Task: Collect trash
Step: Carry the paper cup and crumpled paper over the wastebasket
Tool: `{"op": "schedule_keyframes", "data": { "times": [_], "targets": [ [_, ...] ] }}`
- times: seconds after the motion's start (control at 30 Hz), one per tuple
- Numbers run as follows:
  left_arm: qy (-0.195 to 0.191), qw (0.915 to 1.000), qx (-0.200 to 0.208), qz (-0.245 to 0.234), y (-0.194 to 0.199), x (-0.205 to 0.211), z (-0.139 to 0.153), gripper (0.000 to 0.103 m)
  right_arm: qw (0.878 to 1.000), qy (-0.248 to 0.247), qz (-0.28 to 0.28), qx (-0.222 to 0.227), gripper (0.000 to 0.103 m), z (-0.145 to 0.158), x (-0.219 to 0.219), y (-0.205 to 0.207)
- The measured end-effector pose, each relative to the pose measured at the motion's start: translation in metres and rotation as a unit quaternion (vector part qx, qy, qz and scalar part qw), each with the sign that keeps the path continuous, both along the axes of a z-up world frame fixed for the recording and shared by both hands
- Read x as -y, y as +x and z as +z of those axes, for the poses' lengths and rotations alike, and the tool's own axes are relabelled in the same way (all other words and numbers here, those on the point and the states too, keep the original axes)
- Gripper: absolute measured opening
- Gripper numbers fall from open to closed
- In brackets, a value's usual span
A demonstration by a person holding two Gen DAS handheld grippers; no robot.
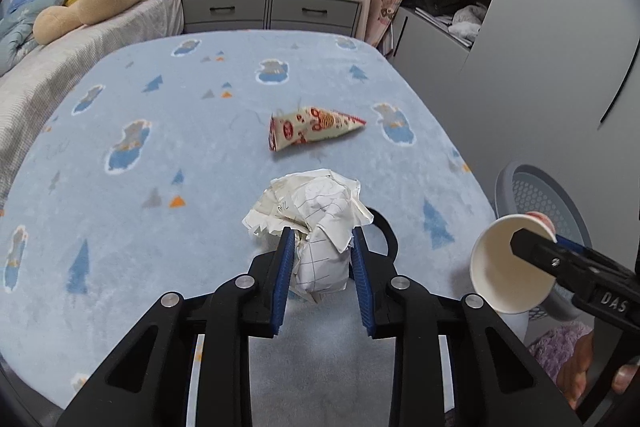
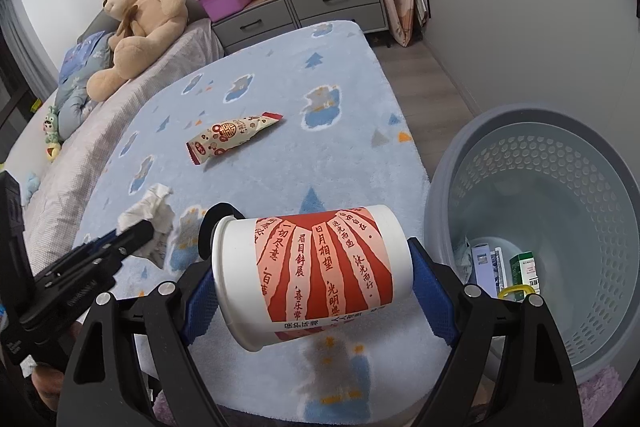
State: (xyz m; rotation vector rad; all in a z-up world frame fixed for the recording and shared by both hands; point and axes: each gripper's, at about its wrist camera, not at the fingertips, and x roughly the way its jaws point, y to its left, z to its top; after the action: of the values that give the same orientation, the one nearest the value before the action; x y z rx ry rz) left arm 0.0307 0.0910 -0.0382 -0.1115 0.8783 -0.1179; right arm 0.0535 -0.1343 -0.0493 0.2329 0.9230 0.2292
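Left gripper [image 1: 320,247] clamped on crumpled paper [image 1: 316,223] above blue blanket [image 1: 160,147]; snack wrapper [image 1: 312,129] lies on blanket beyond; right gripper [image 2: 316,267] grips paper cup [image 2: 312,271] sideways beside grey basket [image 2: 560,163].

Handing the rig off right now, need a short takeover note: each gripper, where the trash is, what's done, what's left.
Left hand-held gripper: shut on the crumpled paper ball, over the blue blanket.
Right hand-held gripper: clamped on the red-and-white paper cup, held sideways beside the gray perforated bin.
Snack wrapper lies loose mid-blanket.
Done: a few boxes already sit in the bin; cup and paper are gripped.
Left: drop the cup, then the paper, into the bin; then fetch the wrapper.
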Motion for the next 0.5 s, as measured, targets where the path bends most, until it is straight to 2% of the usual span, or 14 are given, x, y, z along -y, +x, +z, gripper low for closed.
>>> {"op": "schedule_keyframes", "data": {
  "times": [0.27,0.5],
  "targets": [
    [-0.004,0.9995,0.025,-0.017,-0.008,0.013,0.023,0.028,1.000,-0.005,-0.007,0.016,0.082,0.011,0.006,-0.007],
    [0.000,0.9982,0.034,-0.049,-0.011,0.047,0.033,0.028,0.999,-0.006,-0.024,0.026,0.082,0.017,0.028,-0.014]
  ]
}}
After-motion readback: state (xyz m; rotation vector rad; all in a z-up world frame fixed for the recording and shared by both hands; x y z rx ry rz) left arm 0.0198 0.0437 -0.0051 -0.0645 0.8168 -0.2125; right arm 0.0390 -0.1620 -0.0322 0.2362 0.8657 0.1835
